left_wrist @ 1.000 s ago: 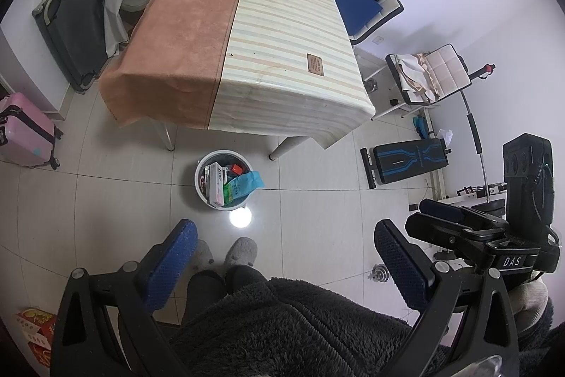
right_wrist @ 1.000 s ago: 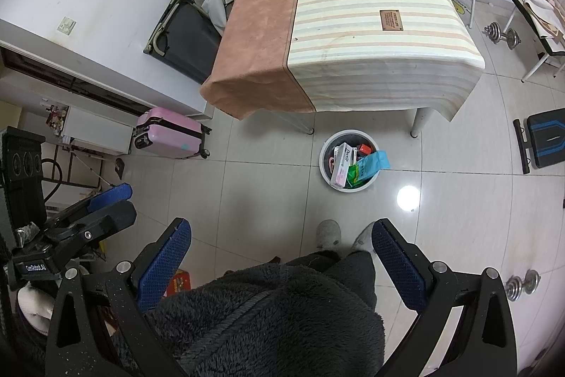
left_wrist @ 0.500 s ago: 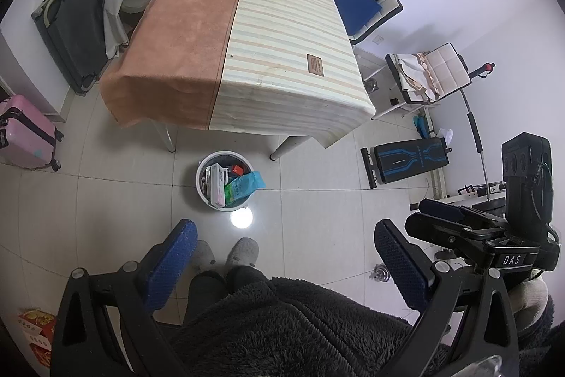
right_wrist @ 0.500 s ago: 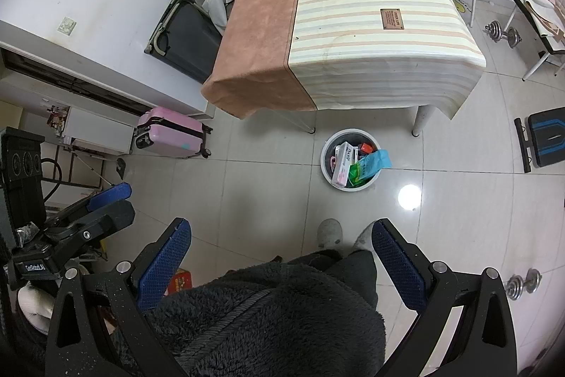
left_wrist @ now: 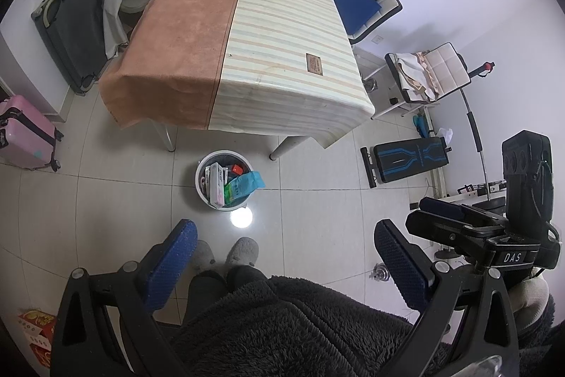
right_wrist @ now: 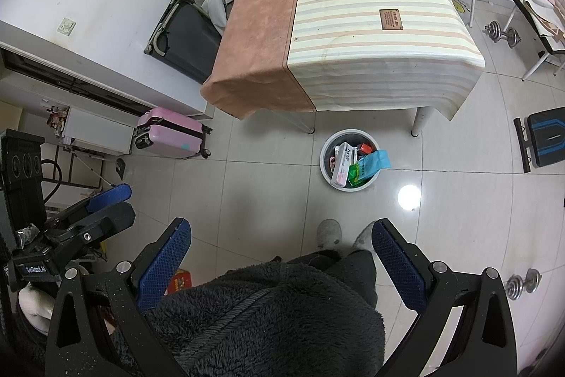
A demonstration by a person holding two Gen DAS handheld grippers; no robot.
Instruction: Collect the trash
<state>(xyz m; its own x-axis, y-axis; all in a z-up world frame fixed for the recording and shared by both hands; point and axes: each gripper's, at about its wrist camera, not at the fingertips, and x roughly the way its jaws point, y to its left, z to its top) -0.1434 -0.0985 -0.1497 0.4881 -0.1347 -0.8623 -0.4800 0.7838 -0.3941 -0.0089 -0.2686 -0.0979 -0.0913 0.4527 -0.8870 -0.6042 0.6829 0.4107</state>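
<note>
Both tongs hang high over the floor with blue pads spread wide and nothing between them: the left tongs (left_wrist: 282, 246) and the right tongs (right_wrist: 282, 244), each above a dark fleecy garment (right_wrist: 268, 317) and grey slippers (left_wrist: 243, 251). Ahead stands a white bin (left_wrist: 203, 189) holding boxes and a teal packet (left_wrist: 245, 184), just in front of the cloth-covered worktop (left_wrist: 282, 59).

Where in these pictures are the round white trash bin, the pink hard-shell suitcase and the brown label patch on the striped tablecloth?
Round white trash bin (right_wrist: 326, 170): right wrist view, on its left rim.
Pink hard-shell suitcase (right_wrist: 169, 131): right wrist view, middle of its side.
Brown label patch (left_wrist: 314, 63): left wrist view, patch centre.
</note>
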